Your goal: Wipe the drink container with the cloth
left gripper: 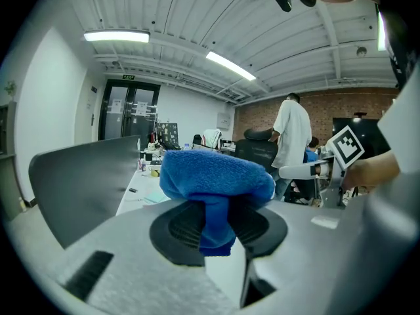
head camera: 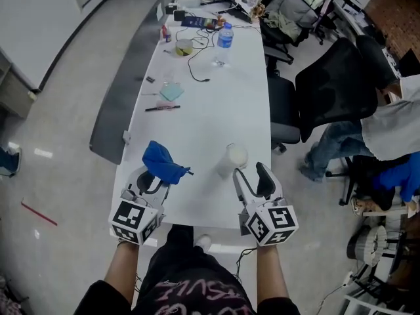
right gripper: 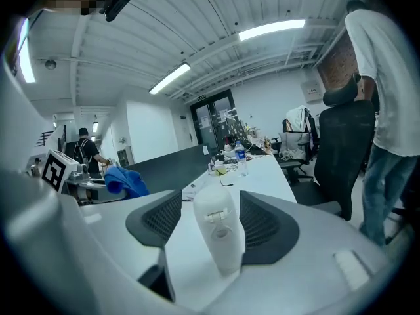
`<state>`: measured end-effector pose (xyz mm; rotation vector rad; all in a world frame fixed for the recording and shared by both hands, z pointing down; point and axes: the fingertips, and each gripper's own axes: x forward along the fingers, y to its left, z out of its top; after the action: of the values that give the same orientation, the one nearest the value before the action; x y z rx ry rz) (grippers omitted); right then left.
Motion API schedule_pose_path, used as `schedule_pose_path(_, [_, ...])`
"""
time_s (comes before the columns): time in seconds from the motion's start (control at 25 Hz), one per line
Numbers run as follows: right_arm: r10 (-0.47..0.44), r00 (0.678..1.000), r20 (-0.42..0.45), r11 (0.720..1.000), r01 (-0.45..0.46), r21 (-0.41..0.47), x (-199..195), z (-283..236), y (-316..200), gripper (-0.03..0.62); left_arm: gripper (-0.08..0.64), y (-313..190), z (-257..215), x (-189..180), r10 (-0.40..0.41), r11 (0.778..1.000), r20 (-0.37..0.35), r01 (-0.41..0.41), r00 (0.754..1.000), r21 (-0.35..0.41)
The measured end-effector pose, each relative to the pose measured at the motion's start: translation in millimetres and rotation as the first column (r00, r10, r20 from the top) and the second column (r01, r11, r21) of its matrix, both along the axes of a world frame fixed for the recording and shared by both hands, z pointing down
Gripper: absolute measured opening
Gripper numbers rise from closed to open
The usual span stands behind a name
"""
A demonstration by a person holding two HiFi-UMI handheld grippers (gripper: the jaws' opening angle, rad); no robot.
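A white drink container [head camera: 236, 156] stands upright on the white table [head camera: 210, 120], near its front edge. My right gripper [head camera: 251, 172] is open just behind it. In the right gripper view the container [right gripper: 218, 231] rises between the two dark pads [right gripper: 157, 222], and a gap shows on its left side. My left gripper [head camera: 155, 176] is shut on a bunched blue cloth [head camera: 162, 162], held to the left of the container. In the left gripper view the cloth [left gripper: 215, 176] bulges over the left gripper's [left gripper: 216, 227] tips and hides what lies beyond them.
Farther up the table lie a pen [head camera: 162, 108], a teal sheet [head camera: 172, 92], a black cable [head camera: 197, 67] and a water bottle [head camera: 224, 37]. Black office chairs [head camera: 335, 84] and a seated person [head camera: 387, 126] are along the table's right side.
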<state>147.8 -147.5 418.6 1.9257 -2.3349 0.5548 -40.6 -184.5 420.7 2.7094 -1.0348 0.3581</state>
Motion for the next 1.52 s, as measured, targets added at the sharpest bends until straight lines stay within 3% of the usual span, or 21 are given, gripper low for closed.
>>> schedule_pose_path(0.4, [-0.003,1.000,0.003,0.999,0.004,-0.032,-3,13,-34,0.319,0.097,-9,25,13,0.064,0.996,0.001,-0.064,0.998,-0.059])
schedule_pose_path(0.68, [-0.006,1.000,0.008,0.999,0.007,-0.042,-5,20,-47,0.318,0.097,-12,40,26,0.105,0.991,-0.001,-0.105,0.994,-0.088])
schedule_pose_path(0.88, [-0.014,1.000,0.010,0.999,0.014,-0.038,-7,20,-49,0.267,0.097,-13,45,29,0.117,0.989,0.006,-0.116,0.993,-0.096])
schedule_pose_path(1.12, [-0.011,1.000,0.003,0.999,0.011,-0.033,-8,20,-48,0.273,0.097,-13,50,34,0.144,0.984,0.013,-0.141,0.990,-0.104])
schedule_pose_path(1.36, [-0.012,1.000,0.005,0.999,0.012,-0.032,-9,22,-50,0.275,0.097,-11,49,56,0.235,0.969,0.020,-0.232,0.972,-0.089])
schedule_pose_path(1.52, [-0.014,1.000,0.009,0.999,0.014,-0.034,-8,22,-49,0.275,0.097,-2,47,78,0.338,0.940,0.050,-0.333,0.940,-0.079])
